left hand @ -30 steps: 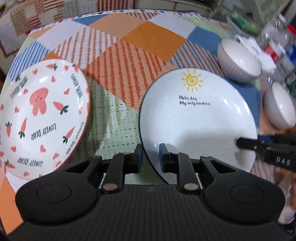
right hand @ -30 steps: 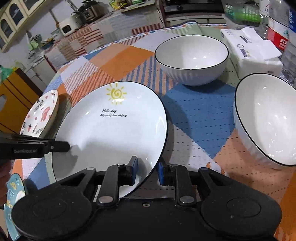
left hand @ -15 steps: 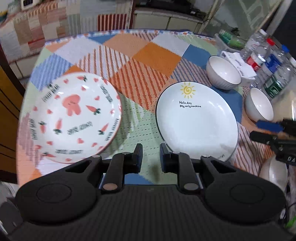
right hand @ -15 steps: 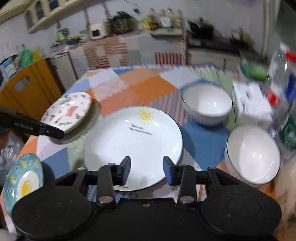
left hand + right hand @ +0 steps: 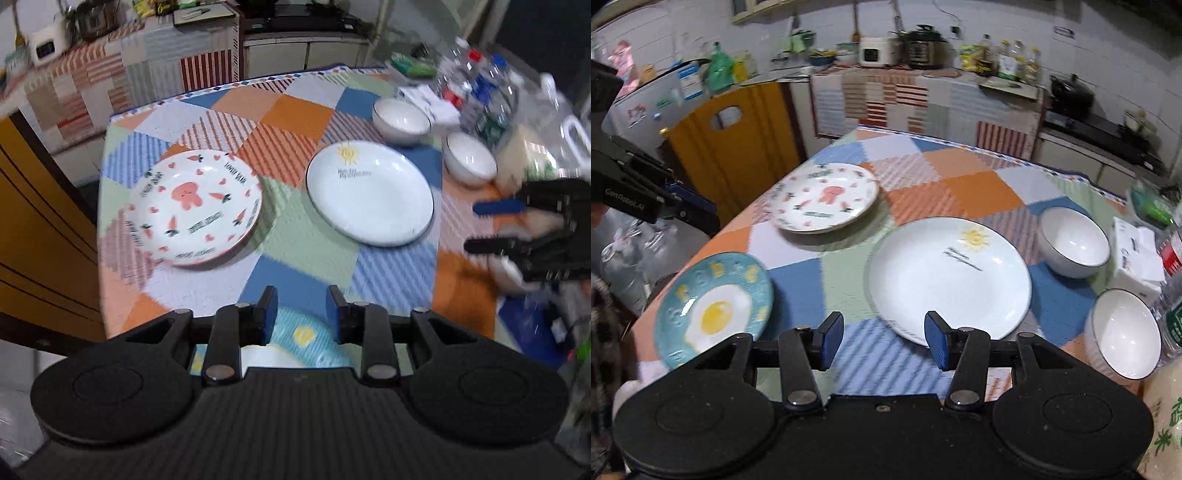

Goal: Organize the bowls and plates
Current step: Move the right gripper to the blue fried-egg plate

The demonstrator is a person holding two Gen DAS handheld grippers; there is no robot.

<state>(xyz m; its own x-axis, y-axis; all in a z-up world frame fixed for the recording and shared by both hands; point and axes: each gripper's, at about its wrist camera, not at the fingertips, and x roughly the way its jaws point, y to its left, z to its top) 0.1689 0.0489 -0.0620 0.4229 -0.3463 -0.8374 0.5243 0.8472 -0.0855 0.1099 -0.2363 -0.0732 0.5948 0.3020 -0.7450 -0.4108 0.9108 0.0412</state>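
The white sun plate (image 5: 369, 194) (image 5: 949, 277) lies flat mid-table. Left of it sits the pink rabbit plate (image 5: 195, 206) (image 5: 827, 197). A blue fried-egg plate (image 5: 713, 310) rests at the near edge, and in the left wrist view this blue plate (image 5: 295, 339) shows below my left gripper. Two white bowls (image 5: 1073, 245) (image 5: 1123, 332) stand on the right. My left gripper (image 5: 302, 319) hangs above the table, its jaws opening with nothing between them. My right gripper (image 5: 882, 339) is also raised, its jaws opening on nothing, and it shows from the side (image 5: 472, 226).
A tissue pack (image 5: 1134, 251) and water bottles (image 5: 476, 85) crowd the table's right side. A printed sack (image 5: 1167, 424) stands near right. A yellow chair back (image 5: 731, 147) stands beyond the table's left edge. A kitchen counter runs behind.
Both grippers have risen and drawn back from the sun plate's near rim, and their jaws have widened. The plate stays flat on the cloth.
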